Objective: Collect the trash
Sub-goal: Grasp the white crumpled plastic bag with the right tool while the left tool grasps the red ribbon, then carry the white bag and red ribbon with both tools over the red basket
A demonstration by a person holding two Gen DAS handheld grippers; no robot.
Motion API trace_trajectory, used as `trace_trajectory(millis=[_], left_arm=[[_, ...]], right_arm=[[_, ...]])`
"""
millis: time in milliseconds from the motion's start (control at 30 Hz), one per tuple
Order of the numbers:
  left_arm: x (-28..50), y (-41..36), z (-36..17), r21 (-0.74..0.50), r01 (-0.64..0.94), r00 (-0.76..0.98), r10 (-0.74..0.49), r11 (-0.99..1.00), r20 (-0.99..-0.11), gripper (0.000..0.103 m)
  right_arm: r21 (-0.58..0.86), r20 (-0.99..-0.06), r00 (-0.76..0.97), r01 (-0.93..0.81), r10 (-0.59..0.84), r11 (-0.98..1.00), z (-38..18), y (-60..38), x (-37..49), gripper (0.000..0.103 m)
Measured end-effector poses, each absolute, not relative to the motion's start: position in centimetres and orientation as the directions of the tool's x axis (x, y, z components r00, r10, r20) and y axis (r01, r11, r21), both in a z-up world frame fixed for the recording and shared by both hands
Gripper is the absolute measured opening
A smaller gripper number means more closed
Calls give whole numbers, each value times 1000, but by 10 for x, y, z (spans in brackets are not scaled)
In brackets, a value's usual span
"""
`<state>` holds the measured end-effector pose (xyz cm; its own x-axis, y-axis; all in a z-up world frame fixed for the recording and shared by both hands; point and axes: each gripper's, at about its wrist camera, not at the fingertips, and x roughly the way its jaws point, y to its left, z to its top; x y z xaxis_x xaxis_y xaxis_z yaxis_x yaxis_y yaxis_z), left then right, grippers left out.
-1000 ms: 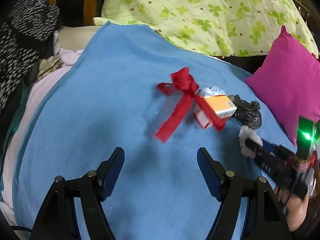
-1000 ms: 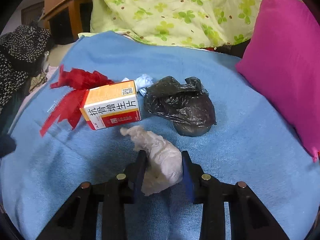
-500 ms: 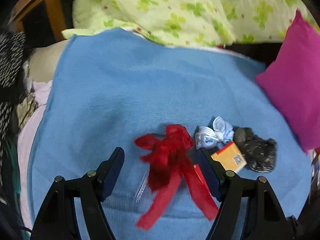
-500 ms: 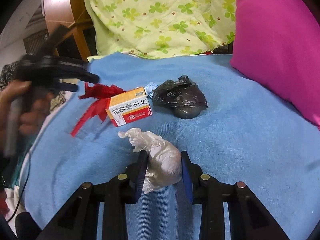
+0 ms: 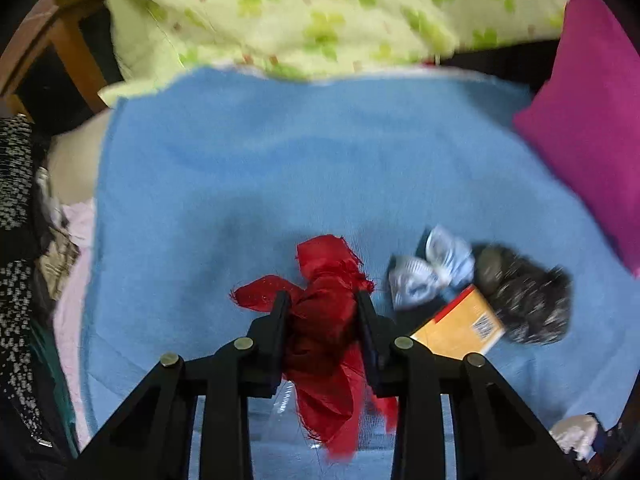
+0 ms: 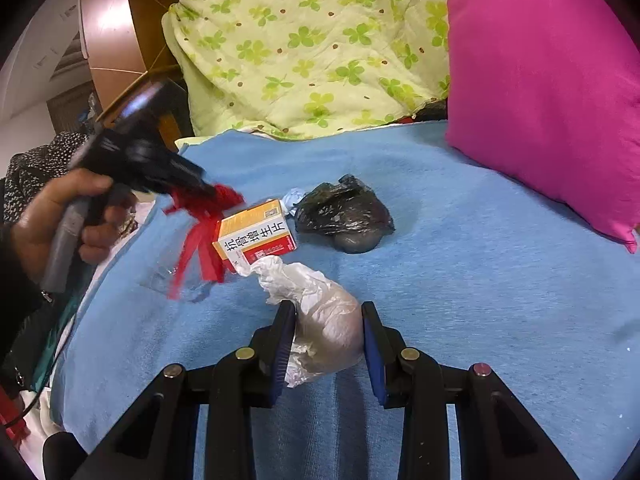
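Setting: Blue blanket spread over a bed, with a green clover quilt at the far edge and a magenta pillow at far right.
Left gripper: we have it clamped on the knot of the red ribbon, tails trailing near us; motion blur hides whether the tails rest on the blanket.
Right gripper: we hold a crumpled clear plastic wad between its pads.
Remaining trash: an orange medicine box lies just right of the ribbon, a pale crumpled wrapper beyond it, and a black plastic bag to the right.
Doing it well, as we judge: we lift the ribbon straight up so its tails clear the box without dragging it, and we keep both grips firm, since soft things slip.
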<state>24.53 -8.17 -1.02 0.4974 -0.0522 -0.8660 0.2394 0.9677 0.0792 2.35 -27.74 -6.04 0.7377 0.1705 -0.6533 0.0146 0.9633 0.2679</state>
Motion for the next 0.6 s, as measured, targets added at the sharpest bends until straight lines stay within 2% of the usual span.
trace_trajectory(millis=[267,400,600], left_arm=[[179,-36,59,-1,175,631,-113,985,-767,33],[135,-20,63,-39,153,667,-132,987,-734,33],[74,-13,44,-100,166,649,-185,981,-738,33]], right_arm=[[248,-621,770,14,148,969,-29,-273,10,35],[232,-601,787,5,139,973,-10,-268,-8,35],[225,-590,797,13,126,974,6,-266,-36,35]])
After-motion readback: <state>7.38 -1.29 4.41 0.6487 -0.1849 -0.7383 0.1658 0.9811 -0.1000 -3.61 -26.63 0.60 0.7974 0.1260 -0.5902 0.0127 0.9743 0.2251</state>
